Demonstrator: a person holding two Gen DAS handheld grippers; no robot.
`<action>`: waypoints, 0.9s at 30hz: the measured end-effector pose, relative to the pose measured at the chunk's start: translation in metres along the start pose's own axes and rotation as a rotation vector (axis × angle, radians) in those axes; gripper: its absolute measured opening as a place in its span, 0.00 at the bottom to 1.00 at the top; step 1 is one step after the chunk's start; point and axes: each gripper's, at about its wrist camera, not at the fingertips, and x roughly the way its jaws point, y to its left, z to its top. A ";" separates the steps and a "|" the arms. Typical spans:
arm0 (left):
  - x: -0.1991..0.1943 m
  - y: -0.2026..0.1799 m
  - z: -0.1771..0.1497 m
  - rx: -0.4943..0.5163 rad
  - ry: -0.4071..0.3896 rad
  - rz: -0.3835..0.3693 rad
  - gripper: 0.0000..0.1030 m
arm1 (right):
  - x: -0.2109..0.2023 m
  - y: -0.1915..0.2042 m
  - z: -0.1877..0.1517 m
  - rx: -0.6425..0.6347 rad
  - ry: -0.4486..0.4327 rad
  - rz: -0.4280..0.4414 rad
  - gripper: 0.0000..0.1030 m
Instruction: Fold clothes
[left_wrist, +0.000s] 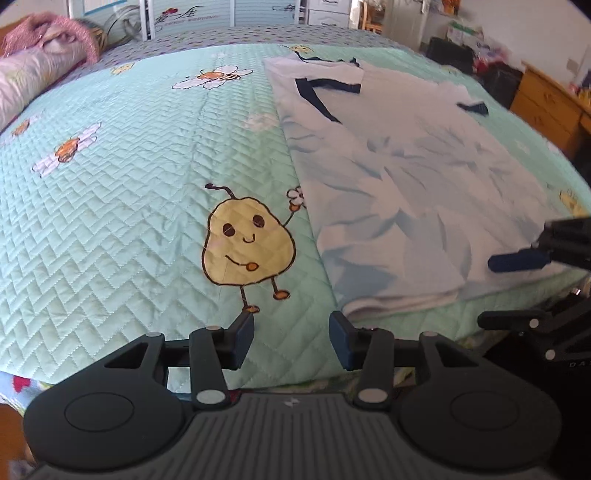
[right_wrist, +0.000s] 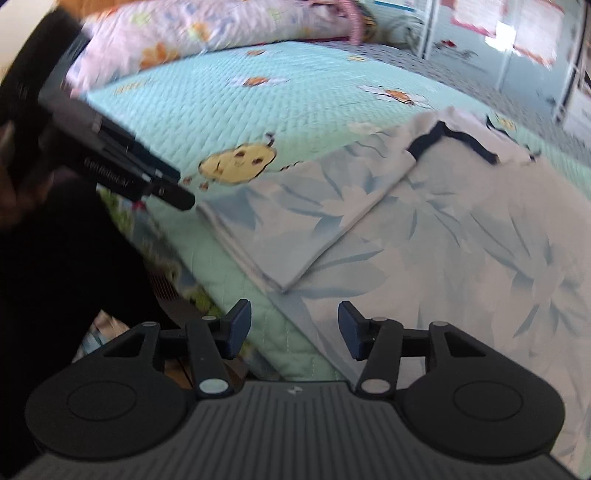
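A pale shirt (left_wrist: 406, 177) with a blue flower print and dark navy trim lies partly folded on the right side of the bed. One side flap (right_wrist: 314, 221) is turned over onto its body. My left gripper (left_wrist: 291, 336) hovers open over the mint quilt (left_wrist: 147, 184), just off the shirt's near left corner, with nothing between its fingers. My right gripper (right_wrist: 294, 328) is open above the shirt's near hem at the bed edge, also with nothing in it. One blue fingertip (left_wrist: 517, 259) of the right gripper shows at the far right of the left wrist view.
The quilt carries a yellow pear cartoon (left_wrist: 247, 243). Pink and floral pillows (left_wrist: 37, 74) lie at the head of the bed. A wooden dresser (left_wrist: 546, 107) stands beyond the far right side. The person's dark clothing (right_wrist: 55, 277) fills the left of the right wrist view.
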 end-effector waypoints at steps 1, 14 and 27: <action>0.001 -0.001 -0.001 0.013 0.003 0.011 0.46 | 0.002 0.003 -0.002 -0.037 0.004 -0.005 0.52; 0.007 -0.027 0.002 0.126 0.039 0.014 0.51 | 0.008 0.001 -0.004 -0.187 -0.021 -0.132 0.52; 0.007 -0.047 0.017 0.142 0.046 -0.042 0.51 | 0.007 -0.054 0.011 0.149 -0.086 -0.031 0.53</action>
